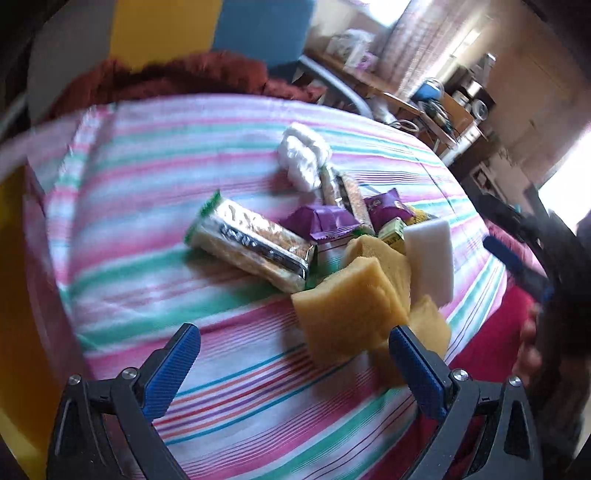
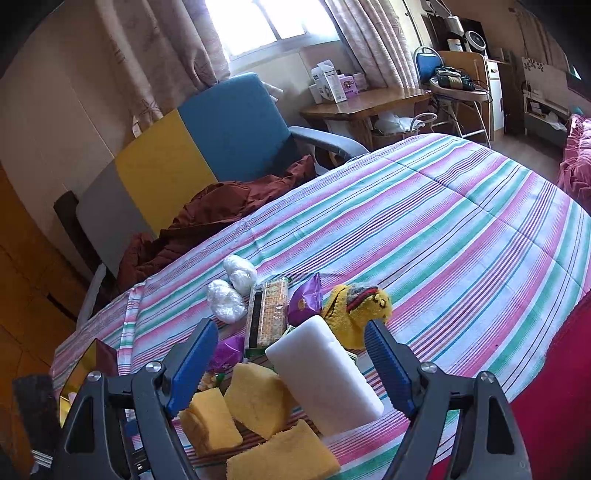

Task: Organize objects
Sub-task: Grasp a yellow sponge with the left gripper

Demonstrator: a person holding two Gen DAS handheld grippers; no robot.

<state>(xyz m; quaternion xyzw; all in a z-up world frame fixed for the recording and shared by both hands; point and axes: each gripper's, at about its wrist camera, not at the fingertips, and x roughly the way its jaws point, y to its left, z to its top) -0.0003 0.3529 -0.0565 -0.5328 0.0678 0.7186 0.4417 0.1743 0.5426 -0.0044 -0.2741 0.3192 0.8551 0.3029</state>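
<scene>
Right wrist view: the right hand-held gripper is wide open and holds nothing. A white foam block leans between its blue fingers, but they do not touch it. The left hand-held gripper is wide open and empty too. Everything lies on a bed with a pink, green and white striped cover, in a room with a window. Yellow sponges sit near the block, with snack packs behind.

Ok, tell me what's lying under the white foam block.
The white foam block leans on yellow sponges. A green-edged packet peeks out at its far end. Whatever else lies beneath is covered by the block.
</scene>
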